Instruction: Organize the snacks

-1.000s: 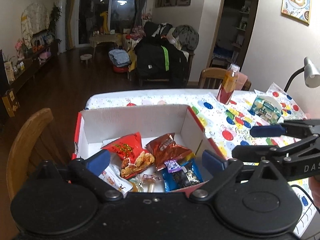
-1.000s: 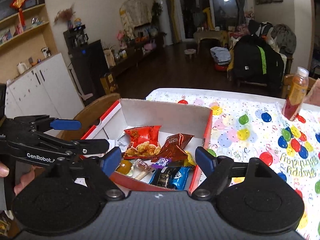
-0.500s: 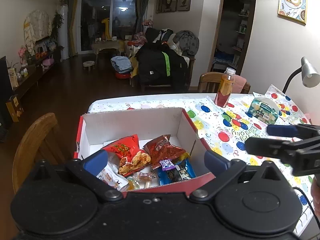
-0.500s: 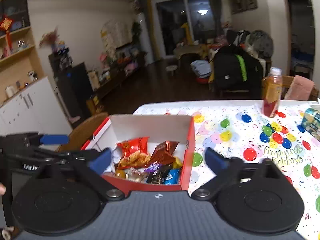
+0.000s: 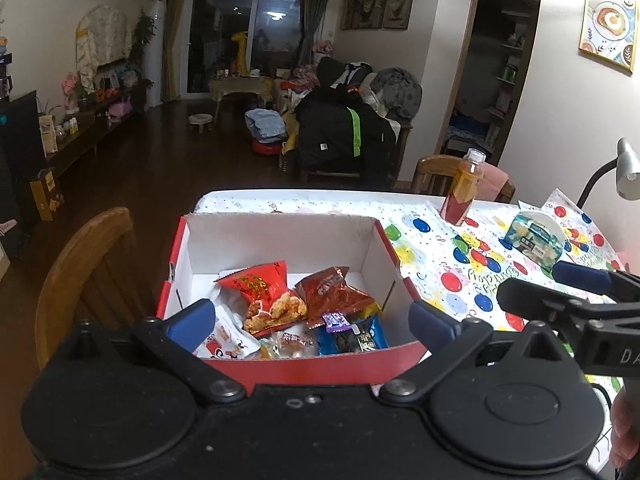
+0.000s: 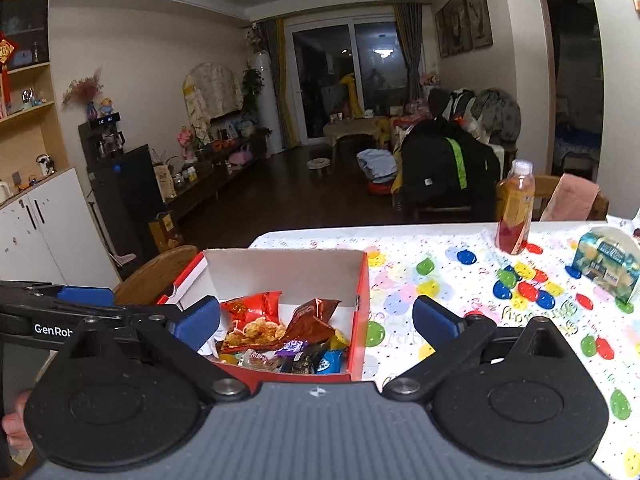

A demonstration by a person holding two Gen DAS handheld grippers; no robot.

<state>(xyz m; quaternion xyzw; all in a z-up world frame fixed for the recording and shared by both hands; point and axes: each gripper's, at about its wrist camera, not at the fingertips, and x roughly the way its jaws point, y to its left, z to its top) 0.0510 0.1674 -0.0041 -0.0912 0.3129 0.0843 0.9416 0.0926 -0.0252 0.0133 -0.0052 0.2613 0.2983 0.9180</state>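
Item: snack packets (image 5: 280, 300), loose in the red box (image 5: 280, 236) on the bench (image 6: 460, 280). I judge them light, crinkly, slippery and crushable, best pinched at a sealed edge. My left claw (image 5: 308, 318) and right claw (image 6: 316, 318) both gape wide, holding nothing, short of the box.

A home's living-dining room: dining table (image 6: 460, 280), wooden chair (image 5: 84, 256), glass balcony doors (image 6: 348, 80), framed pictures (image 5: 376, 2).

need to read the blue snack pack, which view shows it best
Left wrist view: the blue pack lies near the box's front wall, mostly unhidden. In the right wrist view it is smaller and only part shows past the box rim and other snacks.
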